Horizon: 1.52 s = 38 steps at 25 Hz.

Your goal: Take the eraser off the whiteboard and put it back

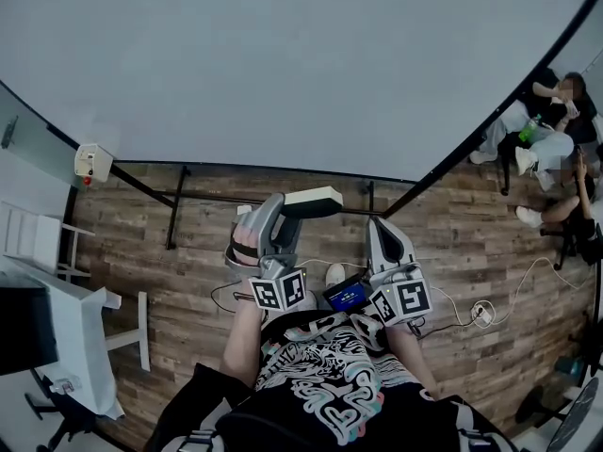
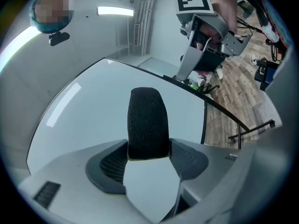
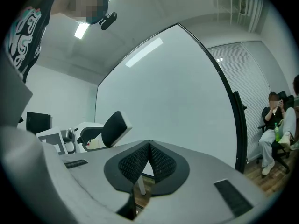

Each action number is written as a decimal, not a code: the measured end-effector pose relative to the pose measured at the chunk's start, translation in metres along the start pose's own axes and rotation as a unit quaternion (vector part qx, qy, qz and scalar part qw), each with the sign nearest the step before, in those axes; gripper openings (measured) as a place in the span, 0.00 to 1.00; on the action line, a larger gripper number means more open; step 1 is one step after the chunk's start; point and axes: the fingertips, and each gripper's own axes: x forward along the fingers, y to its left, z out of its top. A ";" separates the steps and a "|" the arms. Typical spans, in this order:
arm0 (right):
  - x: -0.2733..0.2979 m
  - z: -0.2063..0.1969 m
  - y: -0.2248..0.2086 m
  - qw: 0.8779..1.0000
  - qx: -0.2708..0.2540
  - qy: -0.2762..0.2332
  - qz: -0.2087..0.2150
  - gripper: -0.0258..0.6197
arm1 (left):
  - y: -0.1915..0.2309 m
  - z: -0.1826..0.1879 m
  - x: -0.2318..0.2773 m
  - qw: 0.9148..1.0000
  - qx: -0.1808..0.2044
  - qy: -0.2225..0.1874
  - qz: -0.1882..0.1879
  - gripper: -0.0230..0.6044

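The eraser (image 1: 313, 202) is a long block with a black felt face and a white back. My left gripper (image 1: 287, 217) is shut on it, and it juts from the jaws toward the big whiteboard (image 1: 283, 64). In the left gripper view the eraser (image 2: 147, 120) stands upright between the pads, its black felt face showing, with the whiteboard (image 2: 84, 120) behind it. My right gripper (image 1: 382, 238) hangs beside it, shut and empty. In the right gripper view, that gripper's (image 3: 149, 157) pads meet. The eraser (image 3: 114, 127) shows at the left there.
Seated people (image 1: 551, 149) are at the far right beside the board. A small white box with red buttons (image 1: 92, 162) hangs at the board's left edge. The board's dark stand legs (image 1: 174, 205) rest on the wooden floor. White furniture (image 1: 57, 337) stands left, and cables (image 1: 480, 314) lie right.
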 end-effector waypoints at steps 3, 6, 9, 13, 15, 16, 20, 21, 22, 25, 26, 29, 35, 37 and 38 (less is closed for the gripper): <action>0.001 -0.001 0.004 1.000 0.002 -0.001 -0.002 0.06 | 0.000 -0.003 -0.003 1.000 -0.001 -0.002 -0.001 0.47; 0.002 -0.002 0.007 1.000 0.002 0.000 -0.004 0.06 | 0.001 -0.005 -0.005 1.000 0.000 -0.003 -0.004 0.47; 0.006 -0.002 0.000 1.000 0.002 0.001 -0.006 0.06 | 0.002 -0.003 0.003 1.000 0.000 -0.004 -0.004 0.47; 0.010 0.000 -0.017 1.000 0.005 0.006 -0.013 0.06 | -0.002 0.002 0.020 1.000 -0.002 -0.004 -0.010 0.47; 0.009 -0.001 -0.016 1.000 0.004 0.006 -0.015 0.06 | -0.002 0.001 0.019 1.000 -0.004 -0.006 -0.010 0.47; 0.008 -0.002 -0.012 1.000 0.003 0.006 -0.015 0.06 | -0.002 0.000 0.016 1.000 -0.004 -0.008 -0.010 0.47; 0.003 -0.003 -0.002 1.000 0.001 0.004 -0.017 0.06 | -0.003 -0.002 0.005 1.000 -0.004 -0.012 -0.012 0.47; 0.001 -0.003 0.000 1.000 0.000 0.003 -0.018 0.06 | -0.003 -0.001 0.004 1.000 -0.003 -0.013 -0.012 0.47; 0.000 -0.002 0.001 1.000 -0.001 0.002 -0.019 0.06 | -0.003 -0.001 0.002 1.000 -0.002 -0.014 -0.012 0.47; -0.004 -0.001 -0.001 1.000 -0.001 -0.001 -0.022 0.06 | -0.004 0.001 0.002 1.000 0.000 -0.015 -0.013 0.47; -0.003 -0.001 -0.004 1.000 -0.001 -0.001 -0.023 0.06 | -0.005 0.002 0.004 1.000 0.001 -0.016 -0.014 0.47; 0.001 0.000 -0.016 1.000 0.002 -0.001 -0.026 0.06 | -0.007 0.005 0.017 1.000 0.002 -0.017 -0.017 0.47; 0.007 -0.003 -0.026 1.000 0.005 -0.002 -0.031 0.06 | -0.012 0.005 0.029 1.000 0.003 -0.018 -0.023 0.47; 0.008 -0.003 -0.025 1.000 0.003 -0.002 -0.030 0.06 | -0.011 0.005 0.031 1.000 0.003 -0.019 -0.023 0.47; 0.009 -0.003 -0.024 1.000 0.002 -0.002 -0.030 0.06 | -0.011 0.005 0.032 1.000 0.003 -0.021 -0.022 0.47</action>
